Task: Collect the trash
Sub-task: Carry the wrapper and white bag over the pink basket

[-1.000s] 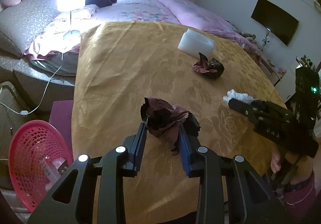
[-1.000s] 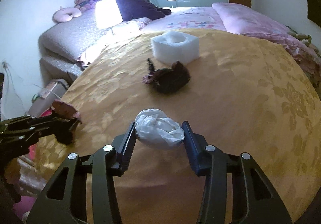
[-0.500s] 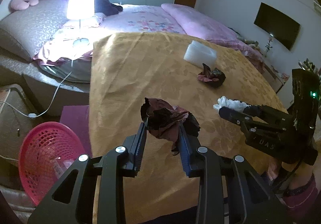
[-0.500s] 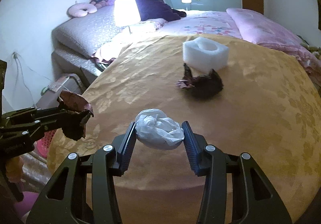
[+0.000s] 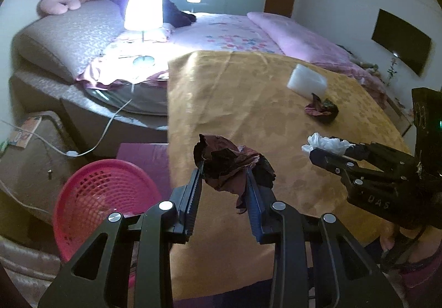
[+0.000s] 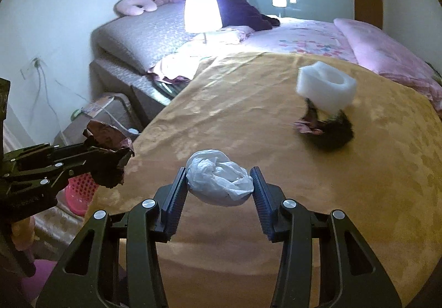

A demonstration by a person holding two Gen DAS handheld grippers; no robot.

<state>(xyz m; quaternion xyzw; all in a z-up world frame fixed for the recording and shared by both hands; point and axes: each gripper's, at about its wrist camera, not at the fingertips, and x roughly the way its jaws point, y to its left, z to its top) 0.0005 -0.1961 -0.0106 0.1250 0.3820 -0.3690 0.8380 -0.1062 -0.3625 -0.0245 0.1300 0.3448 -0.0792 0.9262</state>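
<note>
The left claw (image 5: 223,183) was clamped on a crumpled dark maroon wrapper (image 5: 229,167), its pads pressing both sides of the wad, which hung clear above the surface (image 5: 221,101) covered in gold floral cloth. Below and to the left of that claw, down on the floor, stood a pink mesh basket (image 5: 102,197). To its right, the right claw (image 6: 219,183) was closed on a crumpled white plastic bag (image 6: 218,179), also lifted off the cloth. Ahead of the right claw and off to its right, a second dark crumpled wrapper (image 6: 328,128) lay on the surface, touching or just in front of a white foam block (image 6: 326,90); the blur made it hard to tell which. Beyond the far edge of the surface, ahead of both claws, was a bed (image 5: 234,32) with pink bedding, and a lit table lamp (image 5: 143,8) stood beyond the left claw to its left.
</note>
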